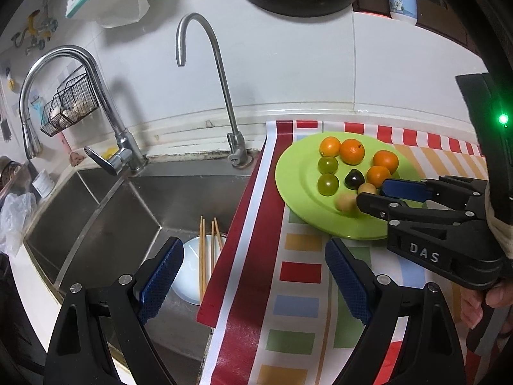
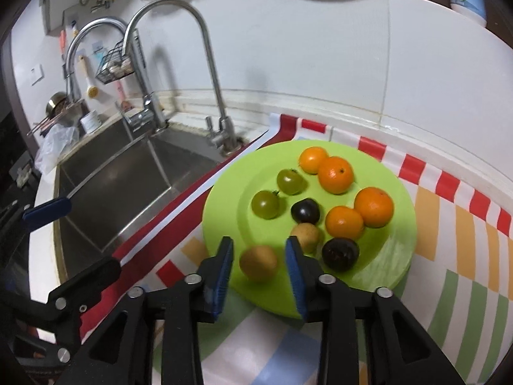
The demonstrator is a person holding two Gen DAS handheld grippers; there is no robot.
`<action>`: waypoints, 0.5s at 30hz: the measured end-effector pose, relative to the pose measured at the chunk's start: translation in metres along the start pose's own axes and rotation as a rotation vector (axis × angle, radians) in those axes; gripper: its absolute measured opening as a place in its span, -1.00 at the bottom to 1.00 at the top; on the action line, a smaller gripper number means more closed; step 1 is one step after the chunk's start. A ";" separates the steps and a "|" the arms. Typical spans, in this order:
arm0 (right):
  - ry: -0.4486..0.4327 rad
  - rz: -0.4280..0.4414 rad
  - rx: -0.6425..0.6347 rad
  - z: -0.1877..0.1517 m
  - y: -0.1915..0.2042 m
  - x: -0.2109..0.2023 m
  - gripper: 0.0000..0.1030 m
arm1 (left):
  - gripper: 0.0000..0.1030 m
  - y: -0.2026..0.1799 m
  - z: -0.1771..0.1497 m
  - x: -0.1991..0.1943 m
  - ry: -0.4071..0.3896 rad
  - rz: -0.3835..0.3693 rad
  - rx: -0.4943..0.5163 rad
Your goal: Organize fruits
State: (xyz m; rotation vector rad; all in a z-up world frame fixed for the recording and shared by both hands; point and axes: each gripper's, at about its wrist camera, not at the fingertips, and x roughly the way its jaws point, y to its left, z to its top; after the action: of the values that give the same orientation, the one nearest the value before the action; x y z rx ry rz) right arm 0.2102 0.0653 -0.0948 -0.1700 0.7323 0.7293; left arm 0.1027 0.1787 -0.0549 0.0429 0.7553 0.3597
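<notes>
While fruit covers the green plate, the lines below count it.
Plate: green plate (image 2: 224, 199) lies on the striped cloth (image 2: 461, 243) at the worktop's back edge, just beside the sink (image 2: 134, 186).
Oranges: four (image 2: 335, 174) in the plate's far and right part, two pairs, each pair touching.
Green fruits: two (image 2: 264, 204) on the plate's left part, apart from each other.
Dark fruits: two; one (image 2: 305, 211) at the middle, one (image 2: 340, 253) near the plate's near edge.
Tan fruits: two; one (image 2: 258, 262) near the plate's near-left rim, one (image 2: 305, 235) toward the middle.
Right gripper (image 2: 259, 252): jaws apart, the blurred near-left tan fruit between the pads, no pad pressing on it.
Left gripper (image 1: 253, 276): jaws wide apart over the cloth's sink-side edge, nothing between them.
Sink: a white dish (image 1: 189, 269) with four chopsticks (image 1: 202, 253) across it.
</notes>
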 end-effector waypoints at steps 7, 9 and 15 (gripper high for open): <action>-0.024 -0.071 0.041 -0.013 -0.005 -0.033 -0.25 | 0.75 -0.003 0.002 -0.020 -0.054 -0.038 0.005; -0.034 -0.101 0.063 -0.020 -0.007 -0.048 -0.24 | 0.75 -0.007 0.003 -0.030 -0.078 -0.059 0.013; -0.086 -0.212 0.119 -0.036 -0.014 -0.103 -0.08 | 0.75 -0.022 0.004 -0.060 -0.147 -0.133 0.036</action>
State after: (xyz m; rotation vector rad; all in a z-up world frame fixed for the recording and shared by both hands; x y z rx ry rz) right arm 0.1468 -0.0156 -0.0544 -0.1058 0.6623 0.4865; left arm 0.0718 0.1385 -0.0152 0.0519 0.6152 0.2136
